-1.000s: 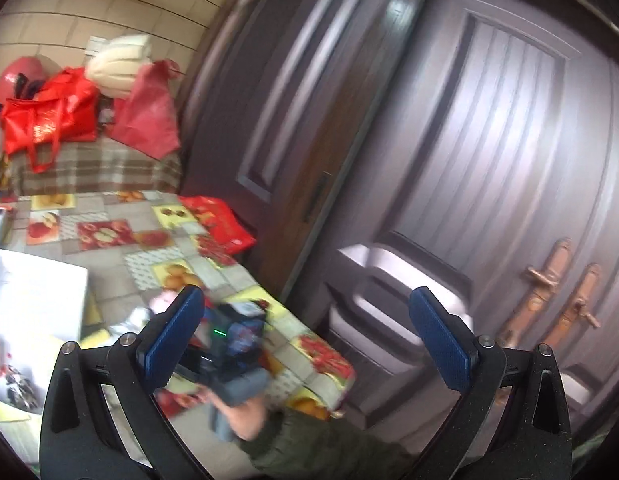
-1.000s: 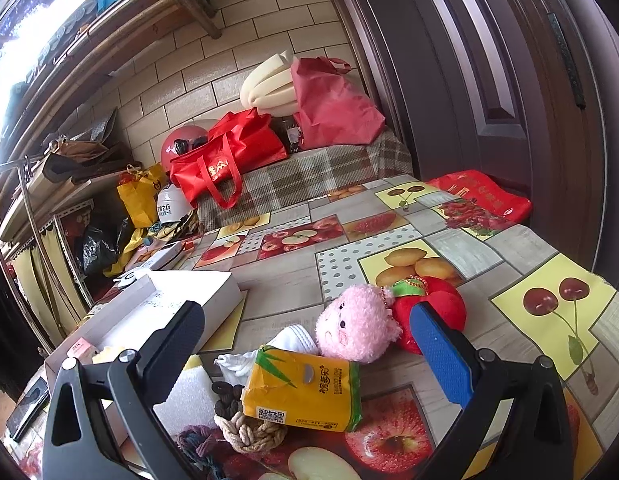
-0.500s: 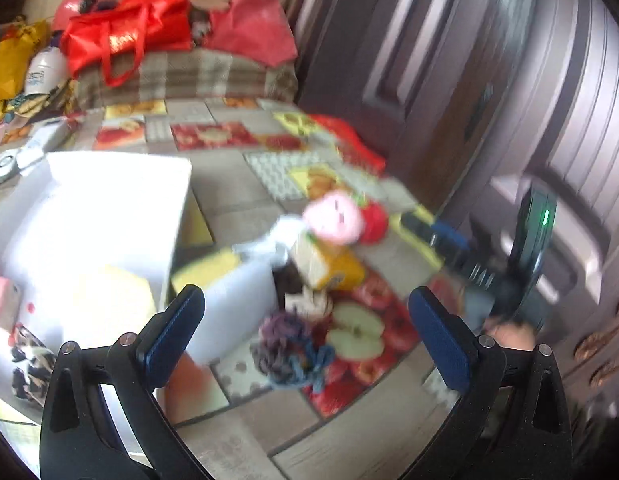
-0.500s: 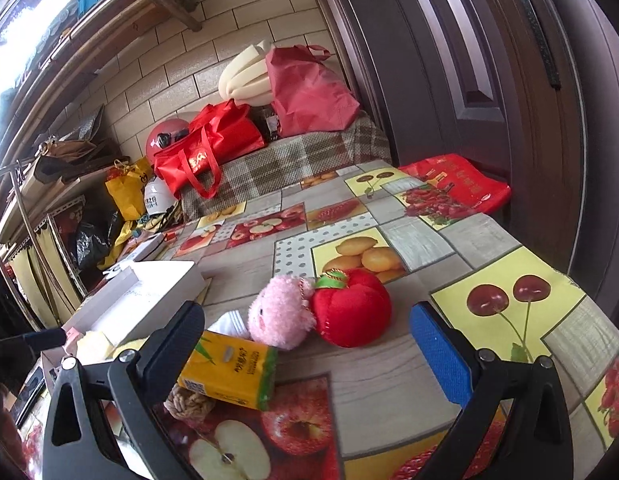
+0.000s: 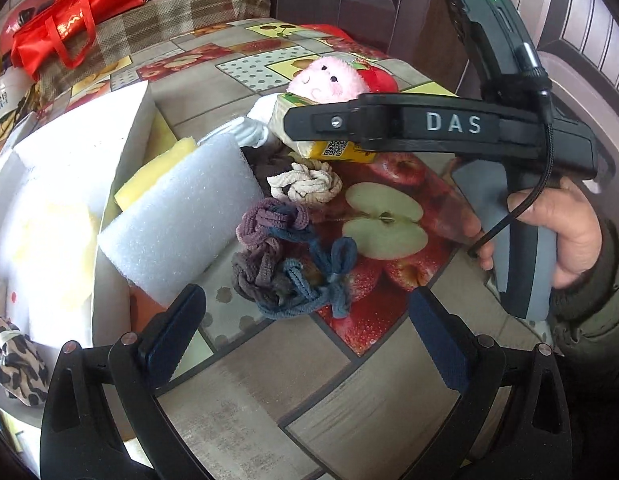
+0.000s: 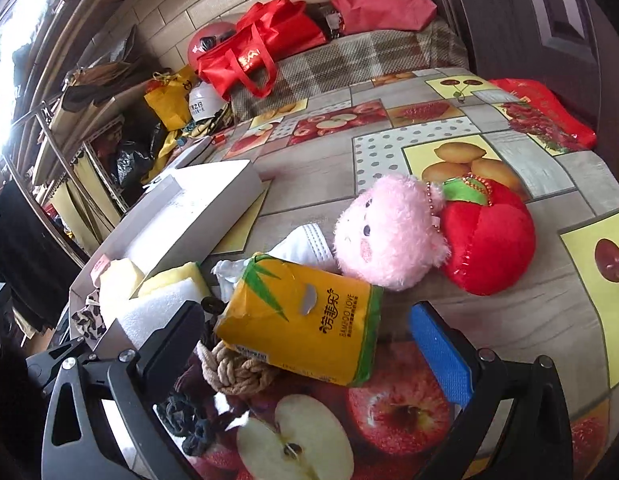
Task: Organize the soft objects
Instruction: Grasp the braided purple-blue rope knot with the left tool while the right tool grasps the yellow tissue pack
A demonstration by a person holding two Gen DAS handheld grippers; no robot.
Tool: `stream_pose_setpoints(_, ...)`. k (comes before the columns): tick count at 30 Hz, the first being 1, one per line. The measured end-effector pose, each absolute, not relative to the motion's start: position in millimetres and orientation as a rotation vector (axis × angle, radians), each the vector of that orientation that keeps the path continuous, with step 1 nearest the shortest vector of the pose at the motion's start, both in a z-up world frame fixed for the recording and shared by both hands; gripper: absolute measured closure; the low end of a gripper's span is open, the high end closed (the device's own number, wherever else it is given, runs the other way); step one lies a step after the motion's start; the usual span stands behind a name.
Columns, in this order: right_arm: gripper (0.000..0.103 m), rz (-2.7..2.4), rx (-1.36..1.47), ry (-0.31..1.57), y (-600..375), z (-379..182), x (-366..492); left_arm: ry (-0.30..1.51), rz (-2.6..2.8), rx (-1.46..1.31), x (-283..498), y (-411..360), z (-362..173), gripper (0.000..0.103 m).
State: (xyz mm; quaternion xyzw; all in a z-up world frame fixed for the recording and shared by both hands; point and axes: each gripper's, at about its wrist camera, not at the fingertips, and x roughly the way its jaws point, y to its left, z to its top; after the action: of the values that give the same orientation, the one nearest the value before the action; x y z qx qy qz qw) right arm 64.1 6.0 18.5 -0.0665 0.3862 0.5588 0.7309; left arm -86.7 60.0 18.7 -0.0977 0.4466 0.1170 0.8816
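Left wrist view: left gripper [image 5: 305, 320], jaws wide and empty, now hangs over a knotted purple-blue rope tangle [image 5: 287, 260] on the glossy fruit-print counter [image 5: 349, 400]; a second ago it faced the door. Porous white foam block [image 5: 177, 216] lies at 10 o'clock. Right gripper [image 6: 305, 340], jaws wide, frames a yellow tissue pack [image 6: 305, 320]; fluffy pink plush [image 6: 389, 232] at 12 o'clock.
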Motion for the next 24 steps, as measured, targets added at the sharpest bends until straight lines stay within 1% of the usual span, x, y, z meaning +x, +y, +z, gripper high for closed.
stream_pose_setpoints(2, 0.001, 1.247, -0.167, 0.895, 14, 12, 65, 0.944, 0.241, -0.188, -82, 57, 15, 0.001)
stream_pose_setpoints(3, 0.013, 1.262, -0.17, 0.902, 15, 12, 64, 0.952, 0.233, -0.188, -80, 56, 14, 0.004)
stream_pose_setpoints(4, 0.027, 1.276, -0.166, 0.899, 14, 12, 64, 0.955, 0.23, -0.186, -80, 54, 12, 0.012)
stream_pose_setpoints(7, 0.027, 1.289, -0.146, 0.882, 7, 15, 63, 0.945, 0.255, -0.171, -81, 55, 13, 0.024)
stream_pose_setpoints(11, 0.027, 1.276, -0.047, 0.848, -10, 21, 70, 0.943, 0.273, -0.202, -83, 63, 12, 0.024)
stream_pose_setpoints(18, 0.027, 1.267, 0.069, 0.888, -19, 19, 85, 0.949, 0.294, -0.124, -64, 56, 10, 0.024)
stream_pose_setpoints(19, 0.027, 1.268, 0.072, 0.885, -19, 20, 84, 0.942, 0.292, -0.124, -63, 57, 9, 0.027)
stream_pose_setpoints(20, 0.027, 1.272, 0.075, 0.879, -19, 21, 84, 0.935, 0.291, -0.123, -63, 57, 10, 0.032)
stream_pose_setpoints(21, 0.027, 1.273, 0.079, 0.873, -20, 22, 84, 0.924, 0.291, -0.118, -64, 57, 11, 0.052)
stream_pose_setpoints(22, 0.027, 1.274, 0.084, 0.867, -22, 22, 84, 0.916, 0.289, -0.116, -66, 57, 12, 0.066)
stream_pose_setpoints(24, 0.027, 1.272, 0.093, 0.858, -23, 23, 84, 0.898, 0.294, -0.1, -70, 56, 12, 0.072)
